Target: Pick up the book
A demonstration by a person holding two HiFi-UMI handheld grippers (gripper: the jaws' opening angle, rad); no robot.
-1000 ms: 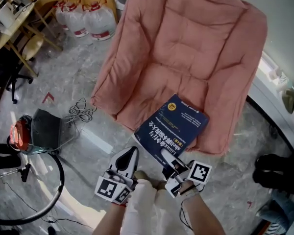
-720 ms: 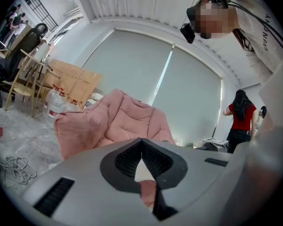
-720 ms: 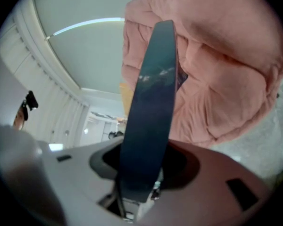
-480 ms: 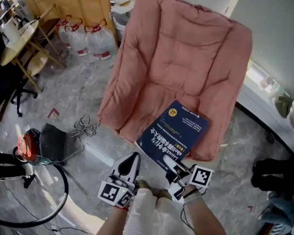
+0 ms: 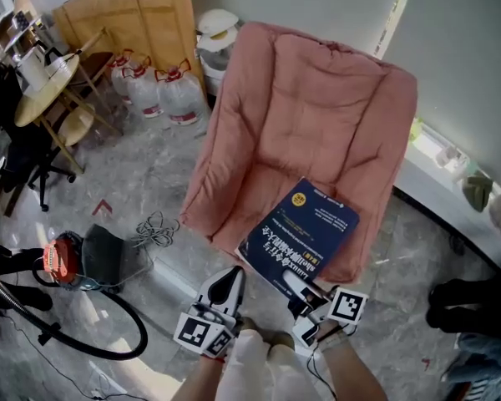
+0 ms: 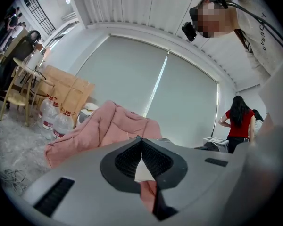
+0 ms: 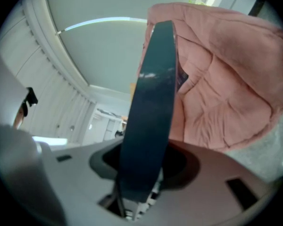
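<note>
The blue book [image 5: 305,236] with white and yellow print hangs over the front edge of the pink padded armchair [image 5: 309,115]. My right gripper [image 5: 295,281] is shut on the book's near edge. In the right gripper view the dark book [image 7: 150,98] stands edge-on between the jaws of the right gripper [image 7: 142,171], with the pink armchair [image 7: 221,93] behind it. My left gripper [image 5: 231,277] floats just left of the book, shut and holding nothing. In the left gripper view the left gripper [image 6: 141,141] has its jaws together, pointing at the pink armchair [image 6: 101,126].
Water jugs [image 5: 159,90] and cardboard [image 5: 134,23] stand left of the chair. A red machine [image 5: 61,261] with a black hose [image 5: 83,341] and a coiled cable [image 5: 155,224] lie on the floor at left. A window ledge [image 5: 442,178] runs at right; a person in red [image 6: 238,124] stands far off.
Both grippers have risen together, the right one carrying the book up from the seat. The chair and floor look farther away; more of the room shows at left.
</note>
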